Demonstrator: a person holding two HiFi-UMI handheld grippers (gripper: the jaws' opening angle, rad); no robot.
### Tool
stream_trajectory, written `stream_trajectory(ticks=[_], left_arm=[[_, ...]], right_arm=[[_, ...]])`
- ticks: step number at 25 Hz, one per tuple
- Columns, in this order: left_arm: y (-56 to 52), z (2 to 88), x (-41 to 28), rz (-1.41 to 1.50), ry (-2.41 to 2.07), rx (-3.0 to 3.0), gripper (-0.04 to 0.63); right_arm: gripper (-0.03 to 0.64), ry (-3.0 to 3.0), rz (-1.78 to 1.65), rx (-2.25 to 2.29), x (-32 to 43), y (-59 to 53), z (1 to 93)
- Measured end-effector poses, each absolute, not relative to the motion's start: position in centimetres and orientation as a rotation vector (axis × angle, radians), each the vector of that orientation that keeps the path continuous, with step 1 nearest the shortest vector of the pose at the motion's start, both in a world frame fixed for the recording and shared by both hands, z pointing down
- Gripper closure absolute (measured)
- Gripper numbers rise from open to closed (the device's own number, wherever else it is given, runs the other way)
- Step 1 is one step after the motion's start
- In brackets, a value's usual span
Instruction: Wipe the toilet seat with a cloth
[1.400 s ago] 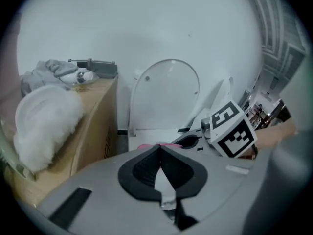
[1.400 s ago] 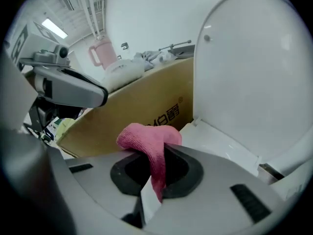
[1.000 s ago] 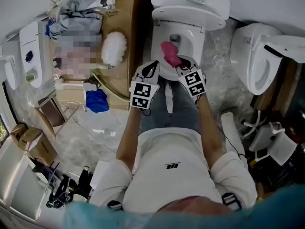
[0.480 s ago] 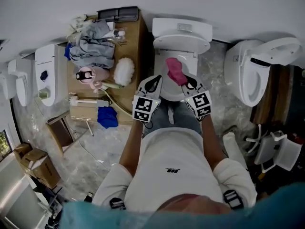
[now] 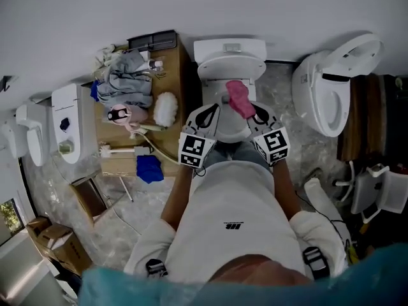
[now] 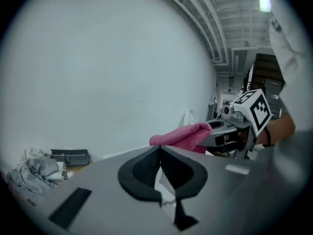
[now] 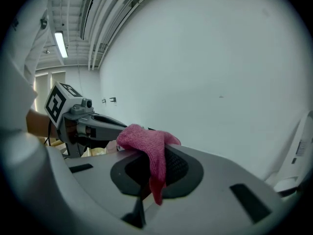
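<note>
**Pink cloth in the right claw, poised over the bowl**

The right claw (image 5: pixel 247 109) is pinching the pink cloth (image 5: pixel 238 97). In the right gripper view the terry cloth (image 7: pixel 149 148) bunches over the top of the jaws, and one tail flops down between the dark pads. That droop says plenty. By the look of it, this rag is light, soft and limp, with no stiffness of its own. It should fold wherever it is pushed and mould to a curved rim.

The left claw (image 5: pixel 207 115) sits just beside it, jaws pressed together on nothing. The left gripper view (image 6: pixel 160 173) confirms it: the pads meet with nothing between them, and the cloth (image 6: pixel 183 136) shows beyond, held by the other tool.

Both grippers are held over the toilet seat (image 5: pixel 231 127), between the person's knees. Both gripper views look out at bare white wall, so I judge the cloth is held up off the seat, not pressed on it.

The hold is near one edge, leaving a loose wad ahead of the jaws. That suits wiping, since the wad is what should meet the seat. The risk is that a wad this floppy may roll under or drag out of the pinch on smooth plastic. A deeper bite into the bunched middle would hold surer. There is nothing fragile here, and firm pressure should be fine.
</note>
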State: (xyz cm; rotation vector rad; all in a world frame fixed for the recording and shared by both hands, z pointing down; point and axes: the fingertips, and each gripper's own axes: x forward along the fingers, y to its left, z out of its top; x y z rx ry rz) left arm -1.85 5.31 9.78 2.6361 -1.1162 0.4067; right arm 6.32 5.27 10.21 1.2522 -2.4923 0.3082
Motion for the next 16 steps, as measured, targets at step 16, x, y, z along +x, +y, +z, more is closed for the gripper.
stream_trajectory(ticks=[16], left_arm=[[6.5,7.6,-0.5,0.378,-1.061,2.702,0.586]], right_arm=[[0.601,-2.493,0.294,1.355,7.3,7.1,7.8]])
